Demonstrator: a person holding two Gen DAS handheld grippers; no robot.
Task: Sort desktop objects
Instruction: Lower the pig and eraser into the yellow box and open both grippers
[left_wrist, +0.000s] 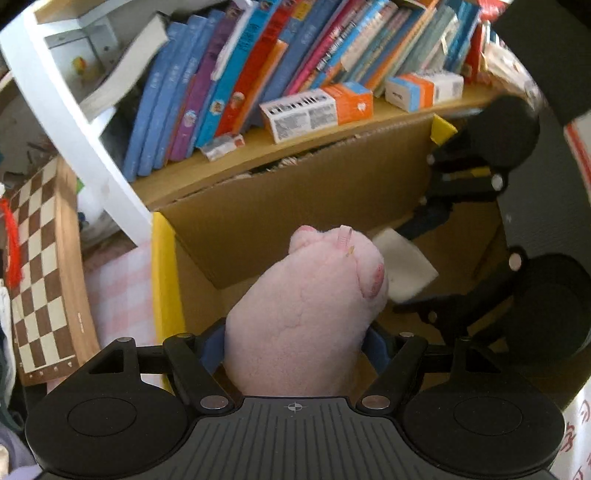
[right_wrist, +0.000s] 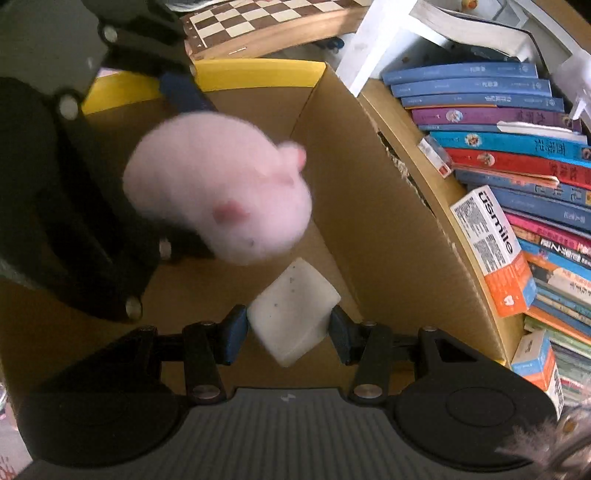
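My left gripper is shut on a pink plush toy and holds it over the open cardboard box. The toy also shows in the right wrist view, blurred, above the box floor. My right gripper is shut on a white rectangular block inside the same box, close to its right wall. That block shows in the left wrist view behind the toy, held by the right gripper.
A bookshelf with leaning books and small orange-and-white cartons runs right behind the box. A chessboard stands left of it. The box has yellow-edged flaps. A pink checked cloth lies beside the box.
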